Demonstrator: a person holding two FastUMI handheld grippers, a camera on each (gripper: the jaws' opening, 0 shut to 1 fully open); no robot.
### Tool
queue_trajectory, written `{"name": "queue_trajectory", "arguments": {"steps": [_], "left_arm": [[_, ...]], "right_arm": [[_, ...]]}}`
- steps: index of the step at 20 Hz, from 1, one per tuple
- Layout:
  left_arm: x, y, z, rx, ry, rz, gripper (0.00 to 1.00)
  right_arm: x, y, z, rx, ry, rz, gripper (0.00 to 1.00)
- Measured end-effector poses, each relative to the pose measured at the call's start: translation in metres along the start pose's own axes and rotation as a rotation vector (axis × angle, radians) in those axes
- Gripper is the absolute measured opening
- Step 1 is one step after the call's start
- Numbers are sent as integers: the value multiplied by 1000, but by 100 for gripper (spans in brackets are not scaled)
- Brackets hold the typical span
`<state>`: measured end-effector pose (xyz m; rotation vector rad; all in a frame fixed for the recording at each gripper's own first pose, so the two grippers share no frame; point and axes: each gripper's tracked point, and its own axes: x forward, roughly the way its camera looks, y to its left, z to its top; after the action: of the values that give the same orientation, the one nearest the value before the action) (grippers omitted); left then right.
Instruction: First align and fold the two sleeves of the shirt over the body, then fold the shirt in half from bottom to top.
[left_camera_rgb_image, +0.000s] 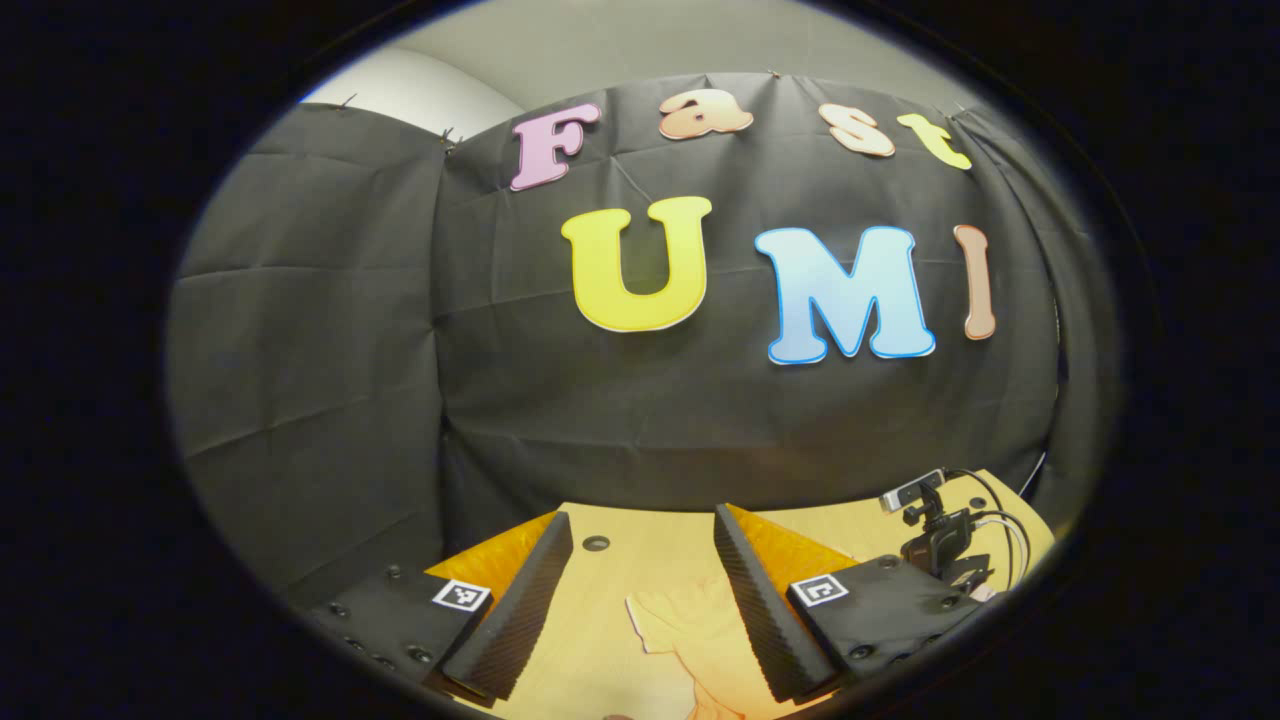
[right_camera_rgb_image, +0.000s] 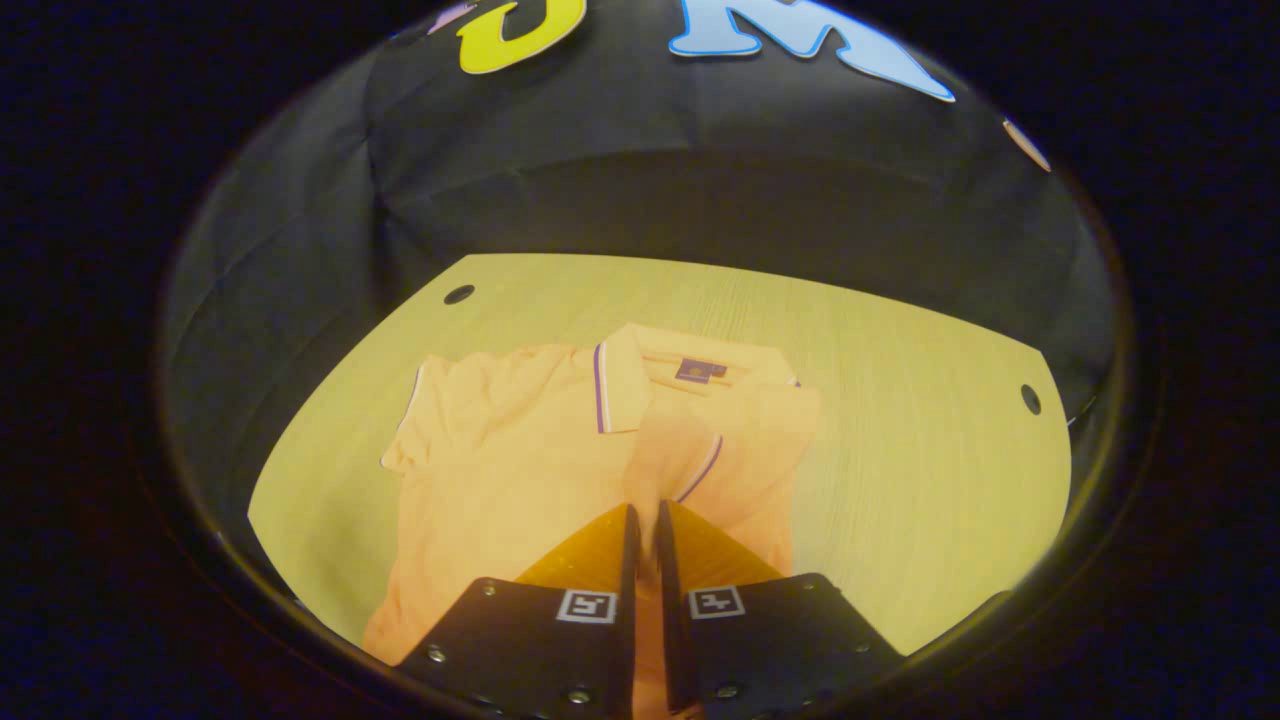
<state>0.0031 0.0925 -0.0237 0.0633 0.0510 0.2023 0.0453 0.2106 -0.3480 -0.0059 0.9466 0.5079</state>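
A pale orange polo shirt (right_camera_rgb_image: 520, 450) lies flat on the wooden table (right_camera_rgb_image: 900, 400), collar (right_camera_rgb_image: 640, 385) toward the far wall. In the right gripper view its one sleeve (right_camera_rgb_image: 440, 410) is spread out to the left. The other sleeve (right_camera_rgb_image: 700, 460), edged with a purple stripe, is pulled across the body. My right gripper (right_camera_rgb_image: 647, 510) is shut on that sleeve's cloth, low over the shirt. My left gripper (left_camera_rgb_image: 641, 512) is open and raised, pointing at the wall. A corner of the shirt (left_camera_rgb_image: 690, 625) shows below, between its fingers.
A small camera on a stand with cables (left_camera_rgb_image: 930, 530) sits at the table's (left_camera_rgb_image: 640, 570) right far corner in the left gripper view. The tabletop has round holes (right_camera_rgb_image: 459, 294) near its far corners. Black cloth walls close off the back and sides.
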Motion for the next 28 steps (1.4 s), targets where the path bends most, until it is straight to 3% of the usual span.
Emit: {"name": "queue_trajectory", "arguments": {"steps": [4, 16, 28], "left_arm": [[2, -1, -10, -13, 24, -9, 94], [71, -4, -130, -7, 213, -61, 94], [129, -24, -280, -9, 481, -109, 94]], "right_arm": [[-6, -7, 4, 7, -16, -20, 24], [-81, -9, 26, -12, -154, -33, 24], [-180, -21, 36, 121, -306, -103, 24]]}}
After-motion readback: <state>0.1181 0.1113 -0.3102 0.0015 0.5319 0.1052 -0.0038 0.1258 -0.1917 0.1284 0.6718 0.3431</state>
